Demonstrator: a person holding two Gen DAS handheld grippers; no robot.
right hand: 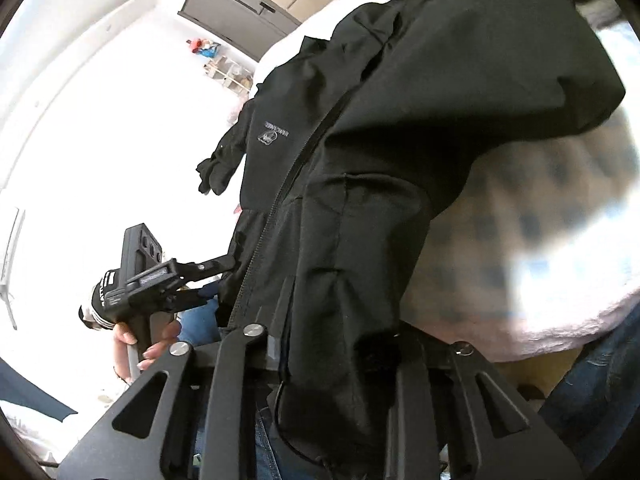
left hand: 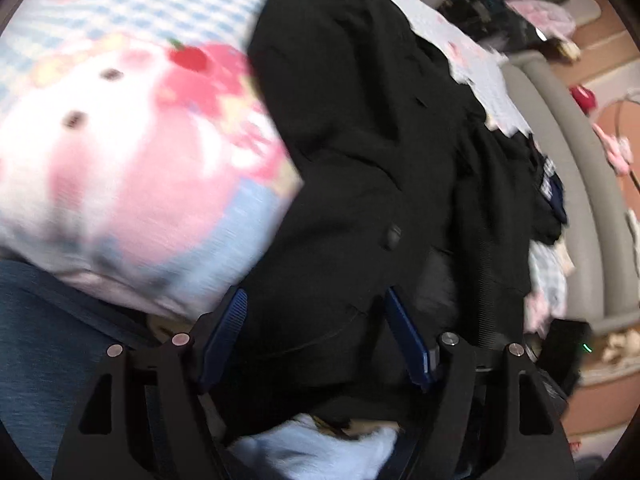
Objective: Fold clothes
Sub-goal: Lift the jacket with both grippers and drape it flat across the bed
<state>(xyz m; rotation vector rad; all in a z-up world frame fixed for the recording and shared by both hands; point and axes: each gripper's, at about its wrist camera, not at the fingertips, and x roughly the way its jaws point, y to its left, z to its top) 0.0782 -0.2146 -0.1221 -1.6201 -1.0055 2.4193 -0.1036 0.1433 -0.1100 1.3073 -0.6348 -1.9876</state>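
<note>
Gathering step: the right gripper [right hand: 332, 360] is clamped on the black jacket [right hand: 360, 200], the left gripper [left hand: 316, 336], toward nine o'clock, gapes over it and must next pinch an edge

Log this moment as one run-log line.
task: fold clothes | left gripper: open over black jacket | right gripper: shut on black jacket | pillow: beside jacket

Reddish-brown floor [left hand: 612, 52], grey padded bed edge [left hand: 576, 184], white walls [right hand: 120, 92], grey door [right hand: 236, 12]
</note>
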